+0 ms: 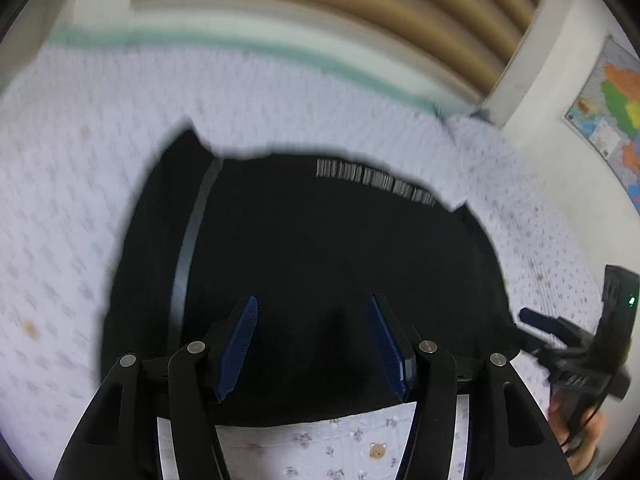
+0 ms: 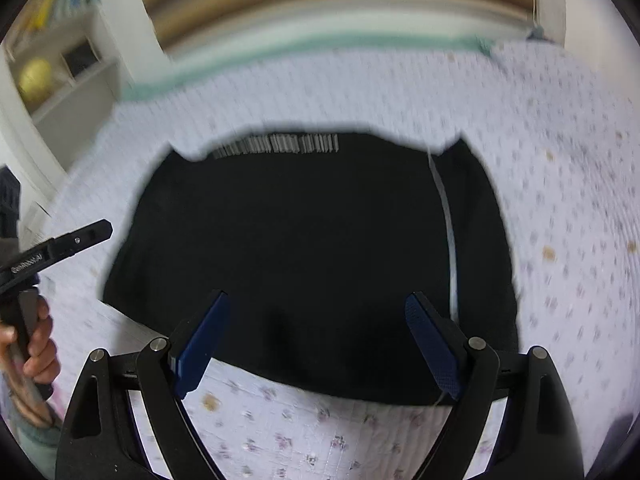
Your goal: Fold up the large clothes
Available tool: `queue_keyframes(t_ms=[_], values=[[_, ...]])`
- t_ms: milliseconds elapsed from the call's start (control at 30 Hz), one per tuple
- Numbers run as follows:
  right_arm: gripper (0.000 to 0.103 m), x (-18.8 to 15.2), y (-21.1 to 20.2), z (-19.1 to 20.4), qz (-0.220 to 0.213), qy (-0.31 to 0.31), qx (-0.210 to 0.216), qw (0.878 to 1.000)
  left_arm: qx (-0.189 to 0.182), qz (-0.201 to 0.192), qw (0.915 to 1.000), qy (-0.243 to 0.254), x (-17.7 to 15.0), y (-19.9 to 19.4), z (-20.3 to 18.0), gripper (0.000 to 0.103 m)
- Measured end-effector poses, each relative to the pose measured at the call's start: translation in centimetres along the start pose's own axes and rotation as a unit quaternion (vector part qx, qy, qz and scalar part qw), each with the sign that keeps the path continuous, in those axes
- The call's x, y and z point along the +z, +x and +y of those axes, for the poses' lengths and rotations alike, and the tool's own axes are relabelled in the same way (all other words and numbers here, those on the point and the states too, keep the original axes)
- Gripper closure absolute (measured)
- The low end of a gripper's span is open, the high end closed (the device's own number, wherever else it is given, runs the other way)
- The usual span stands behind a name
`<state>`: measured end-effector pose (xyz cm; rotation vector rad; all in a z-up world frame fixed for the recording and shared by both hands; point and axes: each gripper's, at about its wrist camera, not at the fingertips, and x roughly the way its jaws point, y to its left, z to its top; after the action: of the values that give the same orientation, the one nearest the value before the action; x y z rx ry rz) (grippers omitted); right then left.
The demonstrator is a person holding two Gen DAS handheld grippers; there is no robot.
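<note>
Black garment (image 1: 320,260) lies folded on a floral bedsheet (image 1: 80,200). Soft and limp, best pinched at its near corners. Left gripper (image 1: 314,344) and right gripper (image 2: 316,344) hover open, empty.

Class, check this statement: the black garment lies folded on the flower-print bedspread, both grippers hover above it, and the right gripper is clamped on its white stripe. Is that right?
One point is wrong. The right gripper is open, with nothing between its jaws, as the right wrist view shows. The rest holds: the black garment lies folded on the flower-print bedspread, its white stripe untouched, and the left gripper hovers above it too.

Floral bedsheet (image 1: 80,184) carries a folded black garment (image 1: 320,248).
</note>
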<state>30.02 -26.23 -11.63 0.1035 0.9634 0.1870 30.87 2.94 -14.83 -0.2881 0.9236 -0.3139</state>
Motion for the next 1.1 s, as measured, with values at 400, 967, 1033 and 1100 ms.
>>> queue_keyframes(t_ms=[400,967,1033,1100], values=[[0.012,-3.5,7.0,0.7,0.056,-0.027,-0.04,0.997,0.026,0.02,0.9994,0.008,-3.0,4.1,1.1,0.044],[0.033,9.2,12.3,-3.0,0.072,0.047,-0.008,0.996,0.038,0.077,0.9955,-0.04,7.9,11.6,2.4,0.033],[0.031,8.3,13.2,-3.5,0.06,0.045,0.001,0.997,0.024,0.074,0.9947,-0.067,7.8,12.3,3.9,0.033],[0.029,8.1,12.6,-3.3,0.051,0.035,-0.001,0.998,0.025,0.072,0.995,-0.064,8.0,11.8,3.8,0.033]])
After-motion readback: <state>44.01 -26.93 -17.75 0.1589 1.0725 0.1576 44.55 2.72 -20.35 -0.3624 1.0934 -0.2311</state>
